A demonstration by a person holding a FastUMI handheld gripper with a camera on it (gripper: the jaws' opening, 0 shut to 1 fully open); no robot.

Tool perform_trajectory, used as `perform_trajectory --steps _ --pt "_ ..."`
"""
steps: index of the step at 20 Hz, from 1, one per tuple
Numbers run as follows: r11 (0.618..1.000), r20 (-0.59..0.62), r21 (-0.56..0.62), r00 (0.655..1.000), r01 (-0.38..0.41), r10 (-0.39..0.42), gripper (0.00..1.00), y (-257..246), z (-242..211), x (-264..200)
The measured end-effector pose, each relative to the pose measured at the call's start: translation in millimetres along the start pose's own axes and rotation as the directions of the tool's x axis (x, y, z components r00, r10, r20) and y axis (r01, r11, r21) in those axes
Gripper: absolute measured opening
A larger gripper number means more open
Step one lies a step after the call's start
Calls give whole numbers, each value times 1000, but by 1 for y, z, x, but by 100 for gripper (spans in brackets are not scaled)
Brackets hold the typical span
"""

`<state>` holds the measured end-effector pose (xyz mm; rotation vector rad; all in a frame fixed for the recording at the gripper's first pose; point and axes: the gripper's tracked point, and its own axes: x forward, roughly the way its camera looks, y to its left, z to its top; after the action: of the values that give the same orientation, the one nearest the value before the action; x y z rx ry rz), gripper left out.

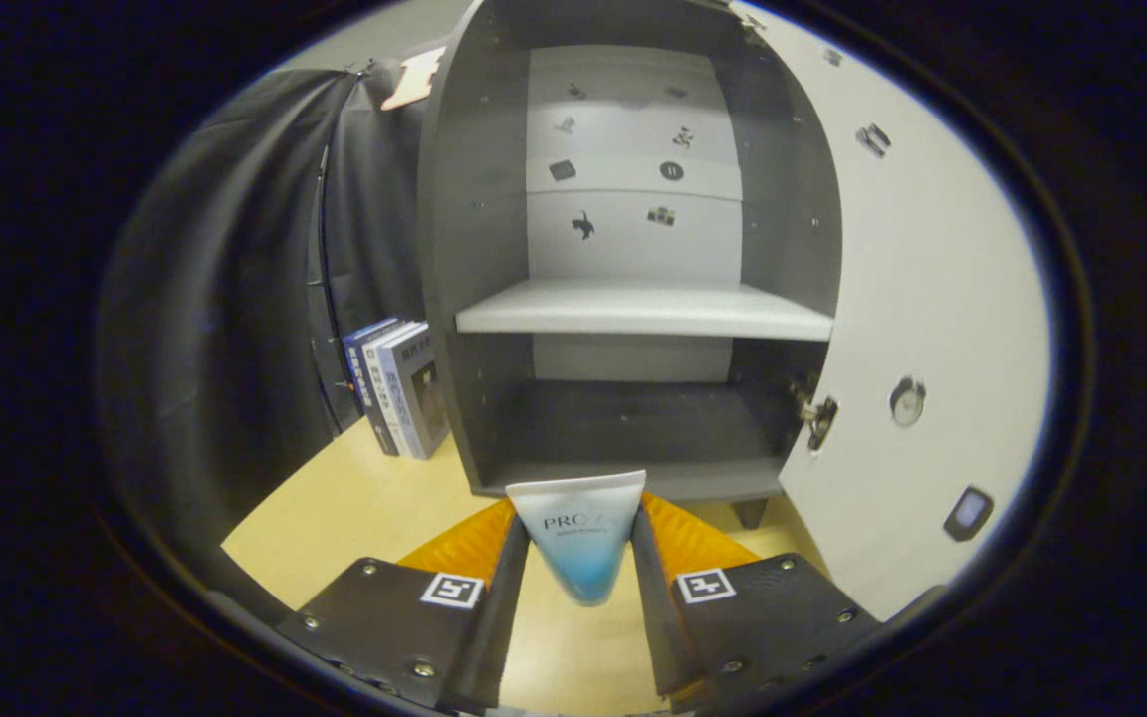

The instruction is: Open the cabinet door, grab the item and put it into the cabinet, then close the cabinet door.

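While the claw pinched the tube between both fingers, the cabinet stood open; carrying it onto the far lower shelf seemed next.

Tube sides hidden behind fingers.

Two-finger gripper, seen from behind along its fingers. Each finger mounted on a dark textured plate fixed with small silver screws at the corners. One square black-and-white marker per plate. Translucent orange ribbed parts just ahead of plates.
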<state>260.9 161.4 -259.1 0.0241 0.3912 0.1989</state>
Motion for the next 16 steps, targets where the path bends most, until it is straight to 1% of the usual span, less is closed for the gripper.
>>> perform_trajectory --steps 5,9,13,16 --pt "1000 124 -7 992 -3 4 56 -5 85 11" --pt "1000 231 -13 973 -8 11 56 -7 148 28" --pt "1000 309 -3 951 0 0 56 -15 192 59" --pt "1000 342 9 940 15 -17 56 -23 208 87"
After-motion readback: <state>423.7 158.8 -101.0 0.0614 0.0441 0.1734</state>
